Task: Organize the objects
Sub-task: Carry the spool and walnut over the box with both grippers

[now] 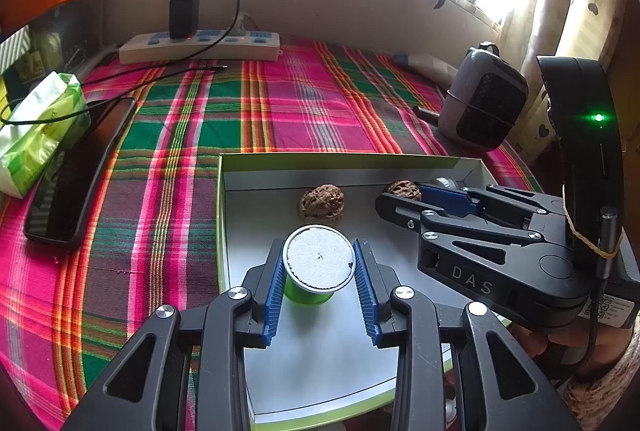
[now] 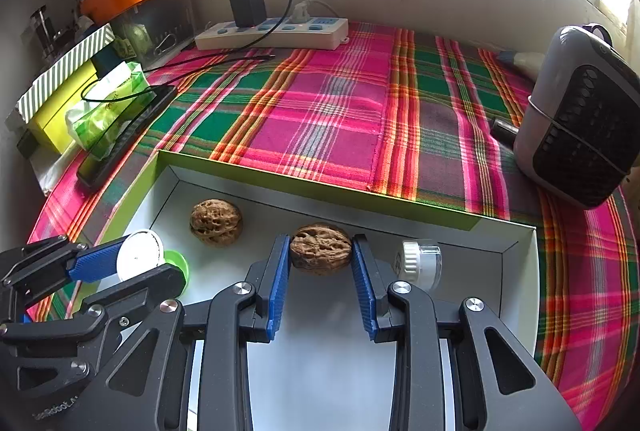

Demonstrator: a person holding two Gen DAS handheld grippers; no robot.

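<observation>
Where right gripper (image 1: 400, 197) faces left camera, housing reads "DAS".

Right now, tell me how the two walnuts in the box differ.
The right walnut sits between the right gripper pads, which touch both its sides; the left walnut lies free with nothing touching it. The right walnut sits beside the small clear jar; the left walnut lies nearer the green cup held by the left gripper. Both are brown, wrinkled and whole, and both lie near the far wall of the box.
</observation>
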